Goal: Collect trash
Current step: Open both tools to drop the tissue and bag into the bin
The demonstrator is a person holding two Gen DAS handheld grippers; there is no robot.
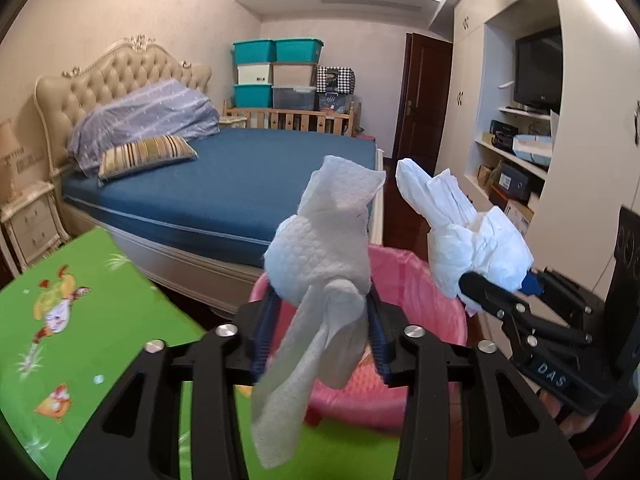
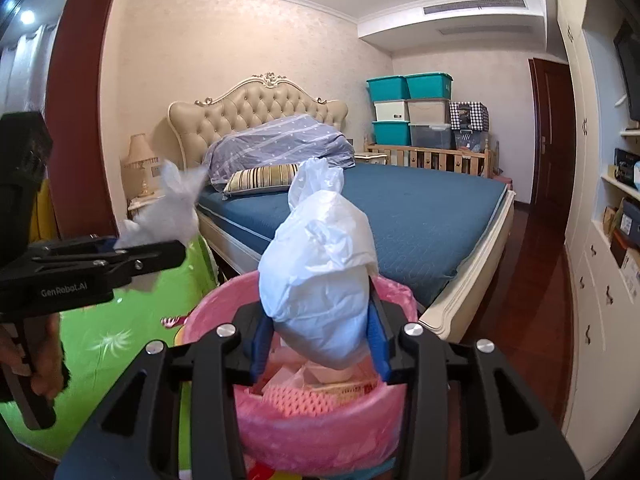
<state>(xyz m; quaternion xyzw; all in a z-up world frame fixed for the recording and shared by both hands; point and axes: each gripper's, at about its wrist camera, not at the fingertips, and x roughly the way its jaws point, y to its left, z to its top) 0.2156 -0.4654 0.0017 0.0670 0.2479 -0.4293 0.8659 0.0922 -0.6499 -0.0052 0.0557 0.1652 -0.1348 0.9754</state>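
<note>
A crumpled white paper towel (image 1: 320, 248) sits between the blue pads of my left gripper (image 1: 320, 300), which is shut on it, one tail hanging down. My right gripper (image 2: 320, 312) is shut on a balled white plastic bag (image 2: 320, 280). Both bundles hover above a pink bin with a pink liner (image 2: 320, 420), which holds pink and pale scraps. In the left wrist view the right gripper (image 1: 496, 284) and its plastic bag (image 1: 472, 240) are to the right, over the pink bin's rim (image 1: 420, 280). In the right wrist view the left gripper (image 2: 160, 248) and the paper towel (image 2: 168, 216) are at the left.
A bed with a blue mattress (image 1: 240, 184) stands just behind the bin. A green cartoon play mat (image 1: 80, 320) covers the floor at the left. White wardrobe shelves (image 1: 516, 168) line the right, with a dark door (image 1: 424, 100) beyond. A person's hand (image 2: 44, 372) grips the left handle.
</note>
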